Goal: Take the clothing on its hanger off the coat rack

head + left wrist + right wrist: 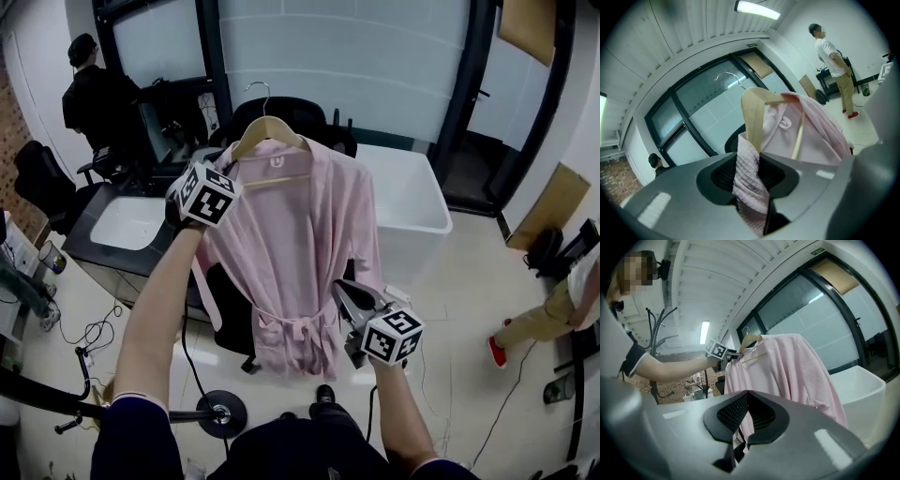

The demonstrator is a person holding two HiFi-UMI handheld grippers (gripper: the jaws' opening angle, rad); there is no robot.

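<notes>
Our left gripper (750,176) is clenched on the wooden hanger (753,115) through the pink robe (300,253) shoulder, to carry both. The right gripper (745,416), at lower right, has its jaws together, probably steadying the hem.

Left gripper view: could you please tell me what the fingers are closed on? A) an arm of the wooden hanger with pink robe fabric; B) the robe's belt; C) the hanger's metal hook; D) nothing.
A: the fingers of the left gripper pinch an arm of the wooden hanger together with a fold of the pink robe, while the metal hook stands free above.
</notes>
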